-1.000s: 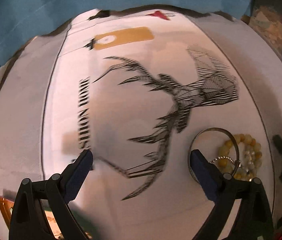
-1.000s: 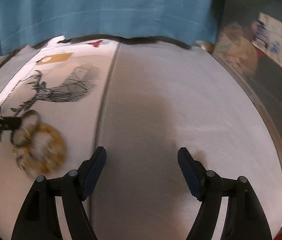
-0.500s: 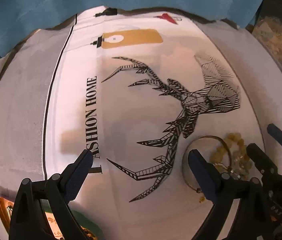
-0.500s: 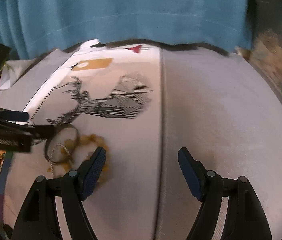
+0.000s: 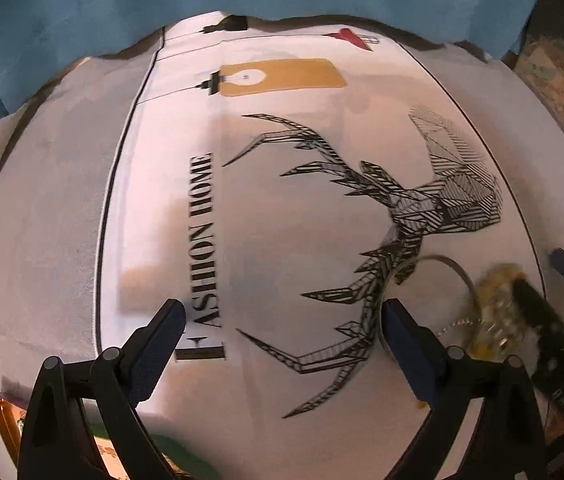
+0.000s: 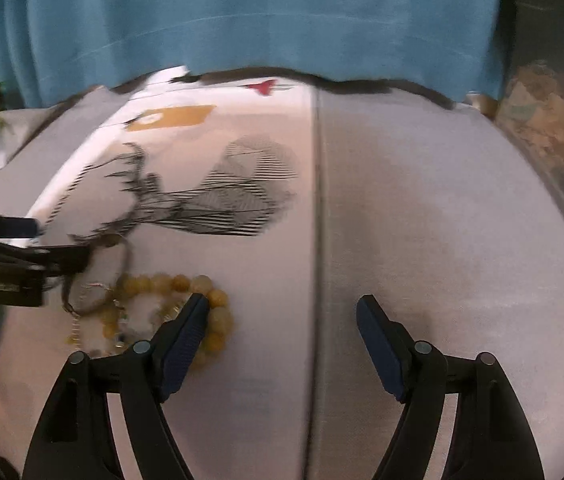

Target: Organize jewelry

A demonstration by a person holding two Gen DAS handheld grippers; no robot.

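A yellow bead bracelet (image 6: 185,284) lies on the printed cloth in a small pile with a thin metal bangle (image 6: 121,256) and a fine silver chain (image 6: 75,328). My right gripper (image 6: 282,312) is open, its left finger touching the beads' right side. My left gripper (image 5: 282,320) is open and empty over the deer print, with the bangle (image 5: 450,264) and blurred beads (image 5: 494,308) just right of its right finger. The left gripper shows in the right wrist view (image 6: 21,248) beside the pile. The right gripper's fingers (image 5: 530,300) reach the beads in the left wrist view.
The white cloth (image 5: 282,208) carries a black deer print and "FASHION HOME" lettering. A blue curtain (image 6: 261,16) hangs behind the table. An orange and green box (image 5: 9,420) sits at the left gripper's lower left. Clutter lies off the table's right edge (image 6: 542,120).
My right gripper has swung left toward the jewelry pile, now touching the beads. My left gripper has shifted left and back, so the pile sits further right in its view.
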